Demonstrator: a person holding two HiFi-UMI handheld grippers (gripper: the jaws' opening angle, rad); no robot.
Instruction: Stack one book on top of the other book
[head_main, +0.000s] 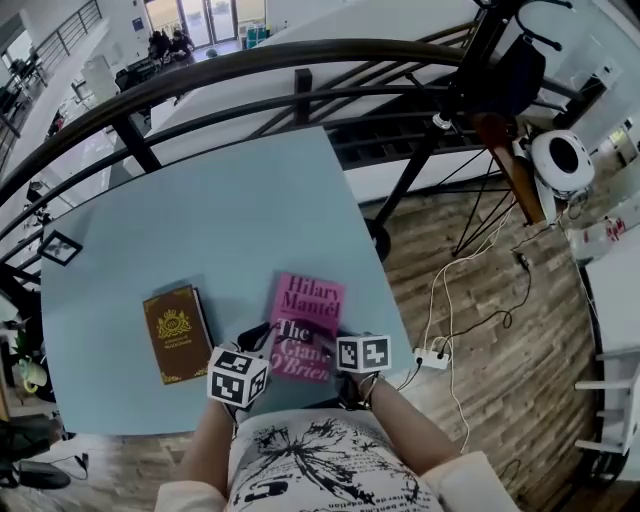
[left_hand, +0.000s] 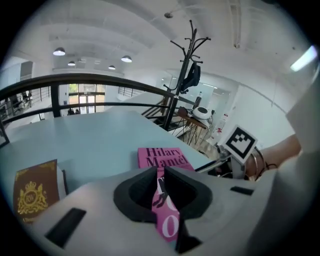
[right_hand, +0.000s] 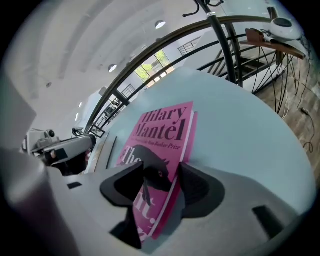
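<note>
A pink paperback (head_main: 305, 305) lies on the pale blue table (head_main: 200, 230), near its front right corner. Left of it, apart, lies a brown book with a gold crest (head_main: 177, 333). My left gripper (head_main: 266, 343) is at the pink book's near left part; in the left gripper view its jaws (left_hand: 160, 187) are shut on the pink cover (left_hand: 162, 157), with the brown book (left_hand: 35, 192) off to the left. My right gripper (head_main: 336, 346) straddles the book's near right edge; its jaws (right_hand: 162, 182) stand apart, and the pink book (right_hand: 162, 127) passes between them.
A small framed picture (head_main: 60, 247) rests at the table's left edge. A dark curved railing (head_main: 300, 80) runs behind the table. The table's right edge is close to the pink book; beyond it, on the wood floor, lie a power strip (head_main: 432, 357) and cables.
</note>
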